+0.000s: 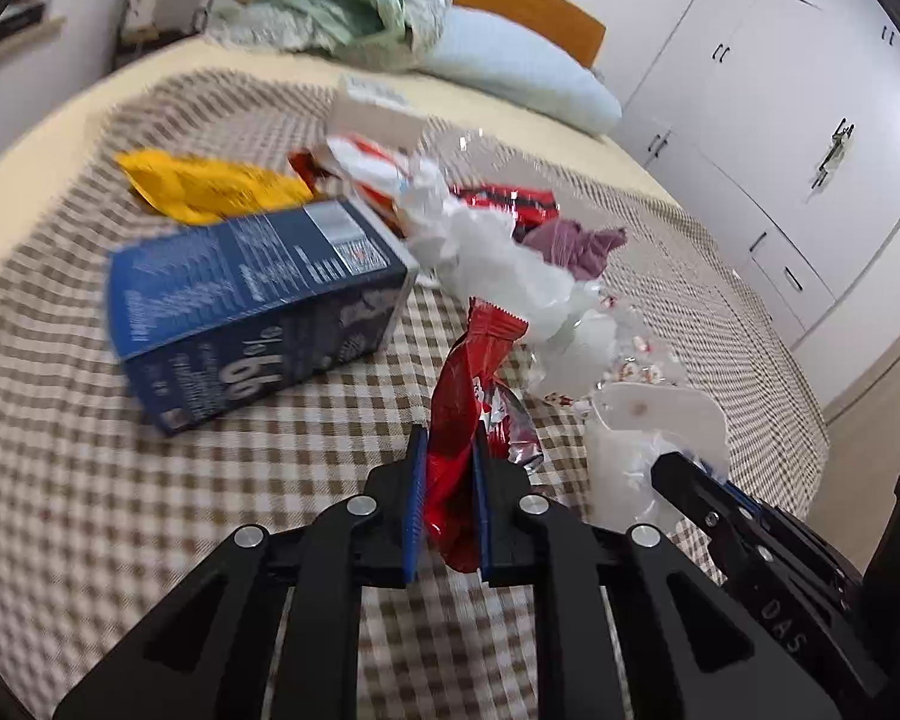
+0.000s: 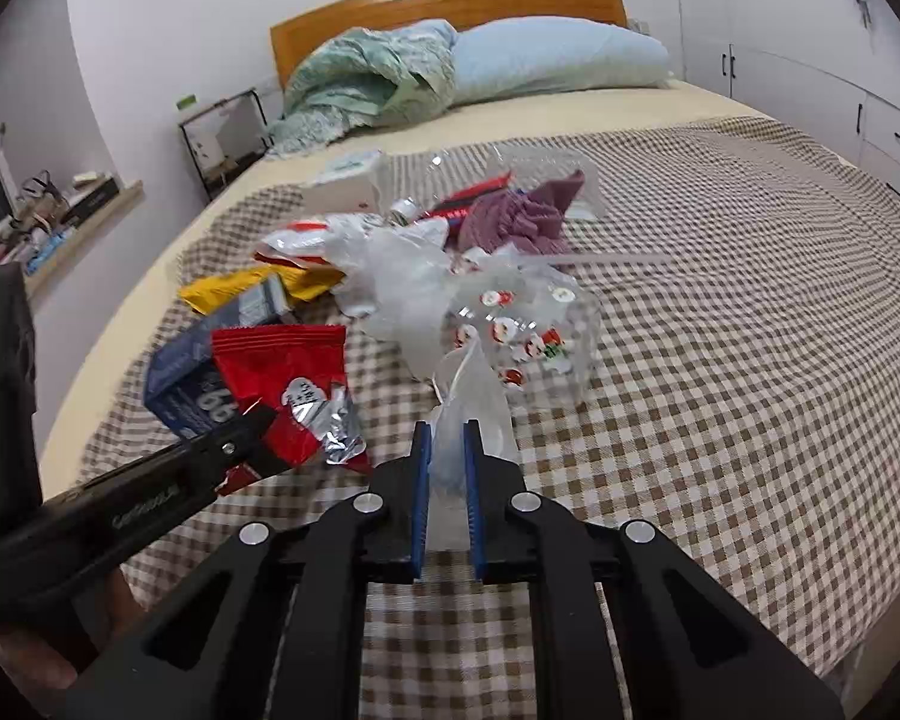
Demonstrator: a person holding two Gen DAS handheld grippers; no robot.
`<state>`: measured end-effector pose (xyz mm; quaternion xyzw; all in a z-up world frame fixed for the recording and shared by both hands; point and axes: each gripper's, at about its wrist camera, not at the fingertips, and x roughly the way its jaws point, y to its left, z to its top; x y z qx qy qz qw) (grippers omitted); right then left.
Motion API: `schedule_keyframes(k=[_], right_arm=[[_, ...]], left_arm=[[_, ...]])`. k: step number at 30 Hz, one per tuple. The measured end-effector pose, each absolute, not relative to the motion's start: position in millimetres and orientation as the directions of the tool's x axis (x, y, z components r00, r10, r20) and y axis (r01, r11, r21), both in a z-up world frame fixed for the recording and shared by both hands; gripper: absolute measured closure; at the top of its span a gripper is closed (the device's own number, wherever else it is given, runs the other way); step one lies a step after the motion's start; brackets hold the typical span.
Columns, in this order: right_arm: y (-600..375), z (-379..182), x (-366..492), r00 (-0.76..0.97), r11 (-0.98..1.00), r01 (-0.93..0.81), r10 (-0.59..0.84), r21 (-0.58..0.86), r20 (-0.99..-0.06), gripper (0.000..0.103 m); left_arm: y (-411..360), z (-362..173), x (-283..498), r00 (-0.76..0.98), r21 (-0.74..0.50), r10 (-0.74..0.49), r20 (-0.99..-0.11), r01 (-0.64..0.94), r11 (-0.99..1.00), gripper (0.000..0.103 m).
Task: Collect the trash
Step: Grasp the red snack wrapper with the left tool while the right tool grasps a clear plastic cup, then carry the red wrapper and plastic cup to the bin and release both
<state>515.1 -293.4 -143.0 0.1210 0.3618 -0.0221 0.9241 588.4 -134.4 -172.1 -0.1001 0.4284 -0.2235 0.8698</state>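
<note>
Both claws clench trash over the checkered bed cover point(image 2: 720, 300).
Left claw point(image 1: 448, 462) grips a red snack wrapper point(image 1: 465, 384) beside the blue carton point(image 1: 252, 300); right claw point(image 2: 448, 462) pinches a clear plastic bag point(image 2: 471, 402) near the litter pile.

Red wrapper point(image 1: 459, 414) and clear bag point(image 2: 456, 420) (both pinched) above checked bedspread point(image 2: 720, 300).

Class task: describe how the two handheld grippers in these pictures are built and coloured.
Both the left gripper and right gripper are matte black, with angular linkage arms, round silver pivot bolts and ribbed blue pads lining the fingers. White lettering marks each gripper's side body; no cables show.
</note>
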Motion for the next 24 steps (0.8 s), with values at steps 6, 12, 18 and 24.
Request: schedule_keyframes(k=[6, 12, 18, 24], right_arm=[[-303, -117, 480, 0.782, 0.957, 0.081, 0.112, 0.277, -0.613, 0.093], [-342, -85, 419, 0.835, 0.951, 0.080, 0.100, 0.298, -0.540, 0.094], [-406, -64, 356, 0.856, 0.954, 0.148, 0.008, 0.261, -0.517, 0.094], [-471, -61, 288, 0.842, 0.952, 0.222, -0.079, 0.209, -0.534, 0.094]], left_arm=[[-116, -141, 540, 0.618, -0.304, -0.401, -0.676, 0.261, 0.916, 0.092], [-118, -102, 480, 0.663, -0.269, -0.381, -0.645, 0.270, 0.925, 0.092], [-176, -51, 419, 0.646, -0.281, -0.502, -0.575, 0.420, 0.863, 0.092], [-255, -36, 362, 0.582, -0.236, -0.585, -0.565, 0.566, 0.790, 0.092]])
